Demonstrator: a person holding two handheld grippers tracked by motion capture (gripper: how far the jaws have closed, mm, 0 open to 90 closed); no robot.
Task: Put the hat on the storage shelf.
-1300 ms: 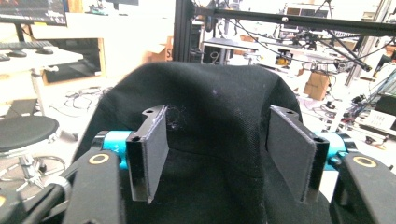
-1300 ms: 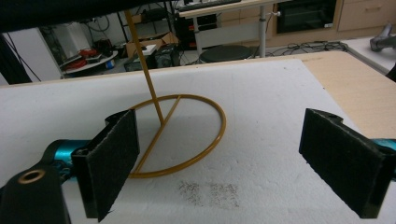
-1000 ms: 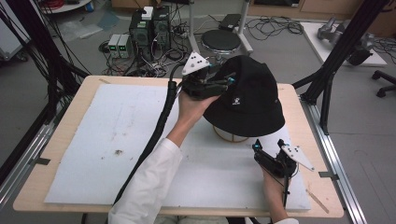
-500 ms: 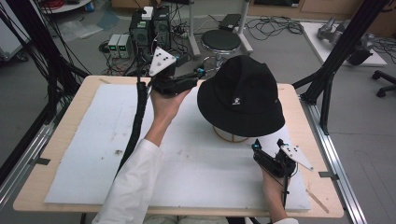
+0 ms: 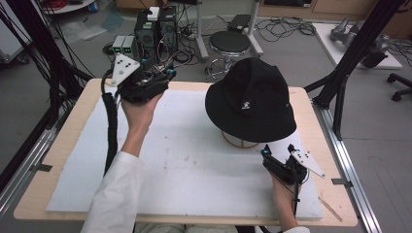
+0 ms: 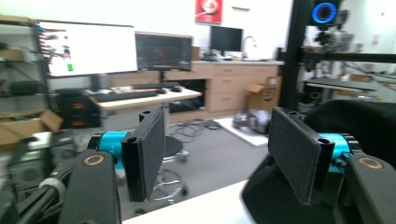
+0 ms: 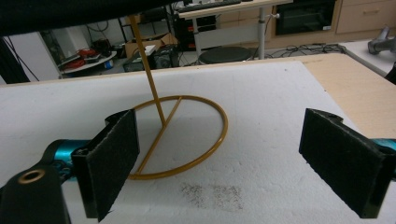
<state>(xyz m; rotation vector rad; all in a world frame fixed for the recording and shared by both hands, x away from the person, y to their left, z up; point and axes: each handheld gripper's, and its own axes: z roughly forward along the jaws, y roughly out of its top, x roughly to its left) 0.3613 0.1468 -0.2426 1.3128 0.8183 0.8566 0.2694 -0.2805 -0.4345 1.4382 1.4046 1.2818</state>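
A black bucket hat (image 5: 251,99) with a small white logo sits on a gold wire stand (image 5: 239,141) at the right middle of the table. The stand's ring base and upright rod (image 7: 180,135) show in the right gripper view, with the hat's brim (image 7: 70,11) along the top. My left gripper (image 5: 167,76) is held up near the table's far edge, left of the hat, open and empty; the hat (image 6: 345,140) lies at the right in its view. My right gripper (image 5: 278,150) rests low on the pad just in front of the hat, open and empty.
A white foam pad (image 5: 184,160) covers most of the wooden table (image 5: 63,141). Beyond the far edge stand a stool (image 5: 232,43), computer boxes (image 5: 155,26) and cables on the floor. Black frame posts (image 5: 340,77) rise at the table's right and left sides.
My left gripper has let go of the hat's brim and moved left and back, away from the hat. The hat rests on its stand. The right gripper has stayed in place.
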